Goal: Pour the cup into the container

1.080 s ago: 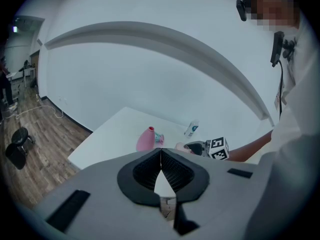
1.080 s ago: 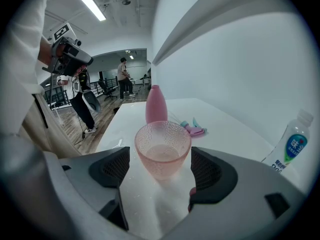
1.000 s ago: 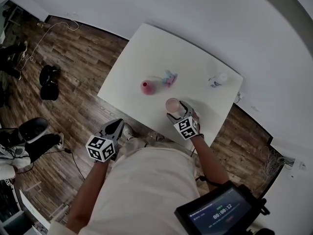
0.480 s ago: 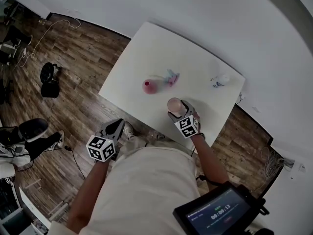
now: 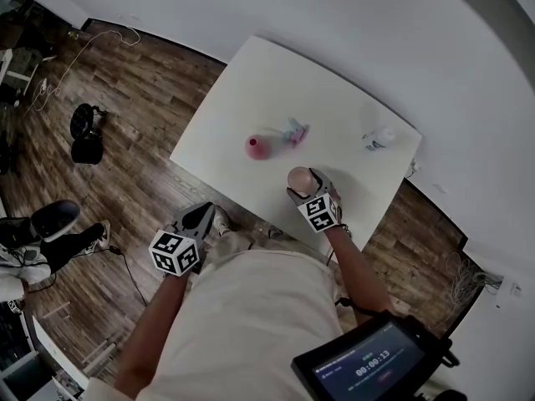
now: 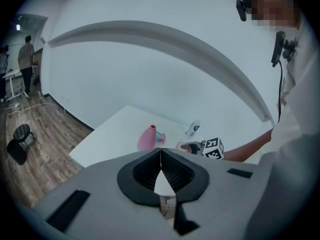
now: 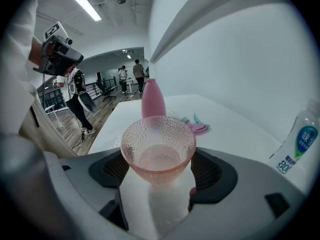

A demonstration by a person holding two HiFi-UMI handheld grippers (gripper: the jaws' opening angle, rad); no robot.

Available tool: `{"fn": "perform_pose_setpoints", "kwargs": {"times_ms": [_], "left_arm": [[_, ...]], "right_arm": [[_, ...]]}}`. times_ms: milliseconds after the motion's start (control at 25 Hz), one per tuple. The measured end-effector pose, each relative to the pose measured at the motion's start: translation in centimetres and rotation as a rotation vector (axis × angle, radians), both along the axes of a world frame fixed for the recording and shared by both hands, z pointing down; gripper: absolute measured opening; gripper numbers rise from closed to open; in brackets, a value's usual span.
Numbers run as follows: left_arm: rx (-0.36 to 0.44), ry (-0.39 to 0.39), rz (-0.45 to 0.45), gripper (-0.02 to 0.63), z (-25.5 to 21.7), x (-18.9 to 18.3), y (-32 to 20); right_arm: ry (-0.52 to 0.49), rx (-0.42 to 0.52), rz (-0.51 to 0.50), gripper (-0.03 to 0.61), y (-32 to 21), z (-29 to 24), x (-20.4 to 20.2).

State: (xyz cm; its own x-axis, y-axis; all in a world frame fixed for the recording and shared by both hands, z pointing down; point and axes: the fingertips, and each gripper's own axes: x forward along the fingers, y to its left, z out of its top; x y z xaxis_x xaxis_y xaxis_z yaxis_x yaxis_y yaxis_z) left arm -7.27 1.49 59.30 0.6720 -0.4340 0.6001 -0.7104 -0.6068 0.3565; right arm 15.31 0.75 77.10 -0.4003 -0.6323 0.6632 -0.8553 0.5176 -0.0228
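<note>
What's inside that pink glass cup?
The cup, held in the right gripper, shows only a pale pinkish bottom; whether that is liquid or bare glass cannot be told.

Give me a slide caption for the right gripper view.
Right gripper grips a pink glass cup, pink bottle standing behind it on the white table.

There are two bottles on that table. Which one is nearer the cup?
The pink bottle, standing just behind the cup. The clear bottle with the blue label is farther off, to the right.
</note>
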Motion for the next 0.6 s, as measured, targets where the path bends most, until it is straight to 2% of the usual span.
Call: {"fn": "perform_pose_setpoints", "kwargs": {"times_ms": [600], "left_arm": [[-0.011, 0.000, 0.005, 0.012, 1.0, 0.6, 0.1]], "right_arm": [[0.019, 0.017, 0.021, 0.367, -0.6, 1.1, -0.2]]}}
